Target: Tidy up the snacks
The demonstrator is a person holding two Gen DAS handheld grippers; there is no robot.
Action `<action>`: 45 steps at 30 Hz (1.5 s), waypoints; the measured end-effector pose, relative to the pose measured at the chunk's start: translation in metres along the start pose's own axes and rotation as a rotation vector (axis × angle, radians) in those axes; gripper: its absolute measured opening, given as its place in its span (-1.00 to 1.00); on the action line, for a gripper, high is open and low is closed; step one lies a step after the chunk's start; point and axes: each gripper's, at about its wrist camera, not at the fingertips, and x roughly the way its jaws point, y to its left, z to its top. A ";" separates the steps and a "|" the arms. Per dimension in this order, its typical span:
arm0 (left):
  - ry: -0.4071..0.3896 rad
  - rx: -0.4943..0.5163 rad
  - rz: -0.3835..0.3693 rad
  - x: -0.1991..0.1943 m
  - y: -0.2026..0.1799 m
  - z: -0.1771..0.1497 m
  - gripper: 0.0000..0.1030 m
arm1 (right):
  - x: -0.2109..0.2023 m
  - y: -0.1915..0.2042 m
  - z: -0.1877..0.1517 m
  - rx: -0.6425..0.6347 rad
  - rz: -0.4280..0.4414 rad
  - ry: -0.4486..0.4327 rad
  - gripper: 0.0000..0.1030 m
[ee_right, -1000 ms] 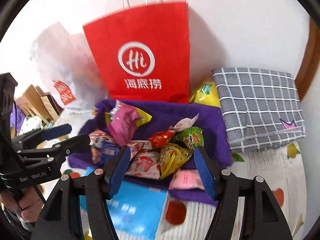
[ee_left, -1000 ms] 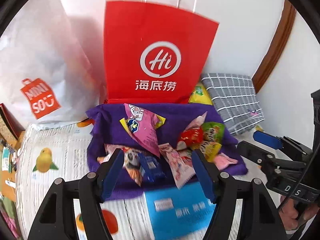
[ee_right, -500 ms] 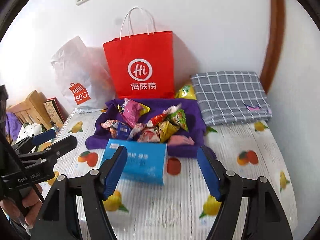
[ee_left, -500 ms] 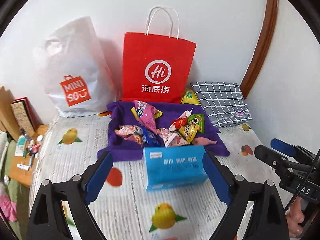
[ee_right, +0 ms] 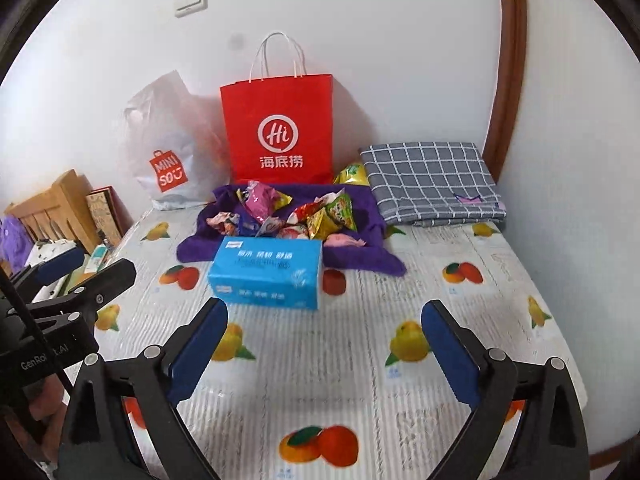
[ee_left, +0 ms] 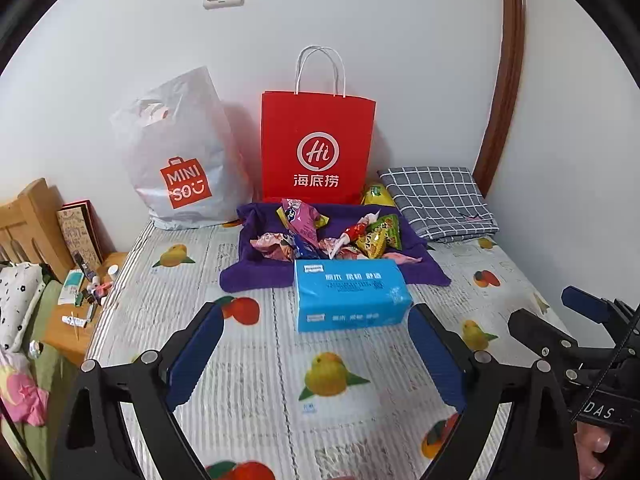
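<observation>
Several bright snack packets (ee_left: 320, 236) (ee_right: 288, 212) lie in a pile on a purple cloth (ee_left: 256, 276) (ee_right: 360, 260) on the fruit-print bed. A red paper bag (ee_left: 316, 148) (ee_right: 280, 132) stands upright behind them against the wall. A white MINISO plastic bag (ee_left: 180, 160) (ee_right: 168, 152) stands to its left. My left gripper (ee_left: 316, 328) is open and empty, well in front of the pile. My right gripper (ee_right: 324, 320) is open and empty, also well back from it. Each gripper shows at the edge of the other's view.
A blue tissue pack (ee_left: 348, 296) (ee_right: 268, 276) lies in front of the cloth. A folded grey checked cloth (ee_left: 440, 200) (ee_right: 432, 180) lies at the back right, with a yellow packet (ee_left: 376, 196) beside it. A wooden bedside stand with small items (ee_left: 80, 292) is at the left.
Both grippers have pulled back and up from close over the snack pile, so the whole bed and both bags show. Both stay open and empty.
</observation>
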 end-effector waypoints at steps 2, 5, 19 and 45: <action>-0.006 0.005 0.007 -0.007 -0.002 -0.005 0.82 | -0.008 0.000 -0.007 0.003 -0.008 -0.013 0.88; -0.019 0.001 0.020 -0.018 -0.004 -0.013 0.82 | -0.015 0.000 -0.015 -0.001 -0.024 -0.014 0.89; -0.031 0.022 0.033 -0.027 -0.017 -0.023 0.83 | -0.030 -0.003 -0.028 0.005 -0.028 -0.033 0.89; -0.026 0.033 0.027 -0.025 -0.025 -0.026 0.83 | -0.035 -0.013 -0.030 0.028 -0.032 -0.042 0.89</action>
